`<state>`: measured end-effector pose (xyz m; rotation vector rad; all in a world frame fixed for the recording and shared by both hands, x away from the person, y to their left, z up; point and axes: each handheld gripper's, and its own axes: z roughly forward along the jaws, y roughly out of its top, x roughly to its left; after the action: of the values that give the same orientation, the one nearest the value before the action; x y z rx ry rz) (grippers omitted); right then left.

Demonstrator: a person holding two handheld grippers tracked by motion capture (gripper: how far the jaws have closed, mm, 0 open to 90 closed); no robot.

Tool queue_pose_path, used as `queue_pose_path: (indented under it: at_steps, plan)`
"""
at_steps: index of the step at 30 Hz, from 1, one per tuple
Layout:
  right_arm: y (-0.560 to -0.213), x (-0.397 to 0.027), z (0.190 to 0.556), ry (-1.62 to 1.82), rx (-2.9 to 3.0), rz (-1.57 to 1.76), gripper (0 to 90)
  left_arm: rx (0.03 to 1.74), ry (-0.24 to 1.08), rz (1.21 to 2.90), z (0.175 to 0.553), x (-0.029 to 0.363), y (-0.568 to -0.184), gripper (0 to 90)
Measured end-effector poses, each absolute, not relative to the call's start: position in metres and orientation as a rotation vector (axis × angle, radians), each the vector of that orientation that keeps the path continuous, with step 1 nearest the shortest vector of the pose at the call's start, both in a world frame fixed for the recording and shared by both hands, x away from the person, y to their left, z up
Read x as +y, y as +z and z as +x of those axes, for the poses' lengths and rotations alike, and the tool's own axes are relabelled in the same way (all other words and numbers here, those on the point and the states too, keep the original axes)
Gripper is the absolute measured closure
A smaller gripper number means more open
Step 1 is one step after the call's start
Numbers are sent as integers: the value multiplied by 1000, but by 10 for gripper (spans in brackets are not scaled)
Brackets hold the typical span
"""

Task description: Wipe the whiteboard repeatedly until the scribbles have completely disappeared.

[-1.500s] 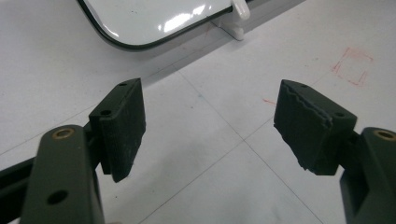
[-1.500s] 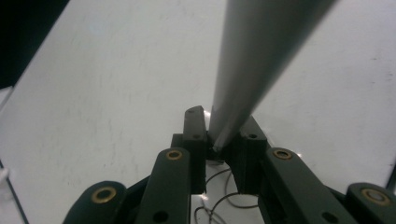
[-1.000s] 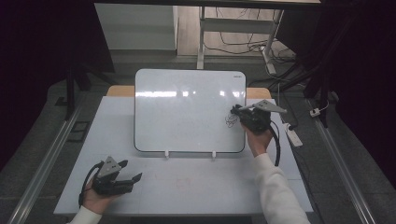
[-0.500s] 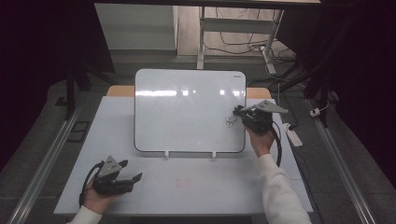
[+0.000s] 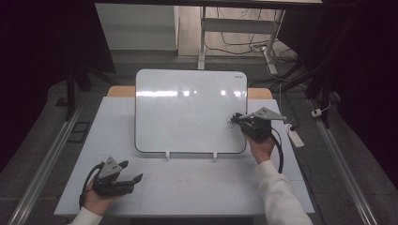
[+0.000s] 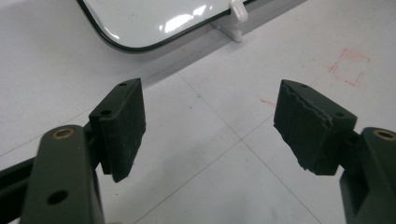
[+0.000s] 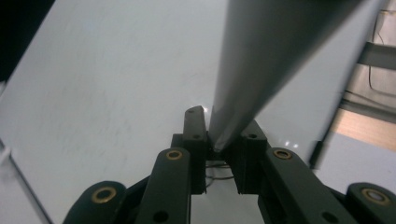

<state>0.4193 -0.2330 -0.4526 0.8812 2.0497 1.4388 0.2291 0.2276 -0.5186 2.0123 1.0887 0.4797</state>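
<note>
A white whiteboard stands tilted on small clips at the back of the white table. My right gripper is at its right part, shut on a thin grey pen-like stick that shows blurred and close in the right gripper view. Its jaws point at the board face. A small black scribble sits on the board just by the tips. My left gripper rests low at the table's front left, open, with bare table between its pads.
A small white oblong object lies on the table right of the board. Faint red marks are drawn on the table surface near the board's clip. Cables and table legs stand beyond the far edge.
My right gripper has shifted slightly downward at the board's right edge. The left gripper has stayed where it was.
</note>
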Motion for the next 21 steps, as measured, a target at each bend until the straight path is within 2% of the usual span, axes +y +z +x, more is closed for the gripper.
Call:
queue_pose_path:
  at_steps: [5, 9, 14, 18, 21]
  plan:
    - [-450, -253, 424, 1490, 1949, 982, 776, 1085, 484, 2011, 227, 228, -518, 256]
    - [-458, -239, 414, 1446, 2063, 896, 776, 1091, 479, 2013, 229, 228, -519, 256]
    - [-454, -255, 419, 1483, 1966, 978, 776, 1086, 482, 2012, 228, 227, -518, 256]
    - [-464, -238, 409, 1455, 2084, 879, 776, 1090, 478, 2013, 229, 228, -519, 256]
    - [-461, -242, 411, 1452, 2056, 890, 776, 1086, 478, 2015, 229, 227, -519, 256]
